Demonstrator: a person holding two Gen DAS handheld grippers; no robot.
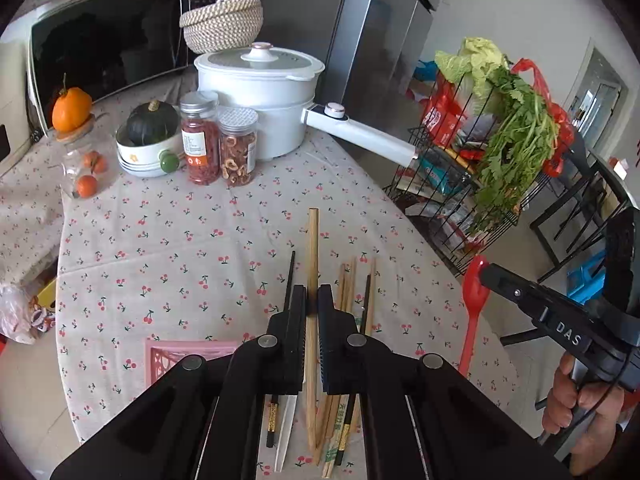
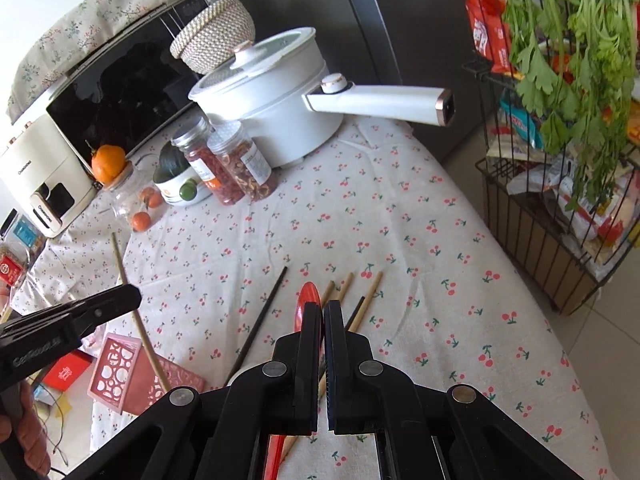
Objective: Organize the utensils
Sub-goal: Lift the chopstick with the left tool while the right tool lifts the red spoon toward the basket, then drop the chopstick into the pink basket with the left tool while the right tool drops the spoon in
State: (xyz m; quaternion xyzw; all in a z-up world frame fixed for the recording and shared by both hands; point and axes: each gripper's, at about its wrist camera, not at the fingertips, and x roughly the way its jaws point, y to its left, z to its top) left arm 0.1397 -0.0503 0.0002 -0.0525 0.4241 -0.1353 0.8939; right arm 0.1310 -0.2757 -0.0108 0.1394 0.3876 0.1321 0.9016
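pink rack (image 1: 176, 354) lain at table's left edge | left gripper (image 1: 313, 300) closed on long wooden stick (image 1: 312, 248), raised over loose chopsticks (image 1: 349, 284) on the cherry tablecloth (image 1: 200, 240) | right gripper (image 2: 323, 312) clamped narrowly on red spoon (image 2: 310, 298), held above the cloth

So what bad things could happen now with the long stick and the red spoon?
The left tool pinches the long wooden stick near its middle, so it may swivel or slip out.

Its far end could knock the jars if swung.

The right tool grips the red spoon beside its bowl; the spoon might twist loose and drop onto the chopsticks.
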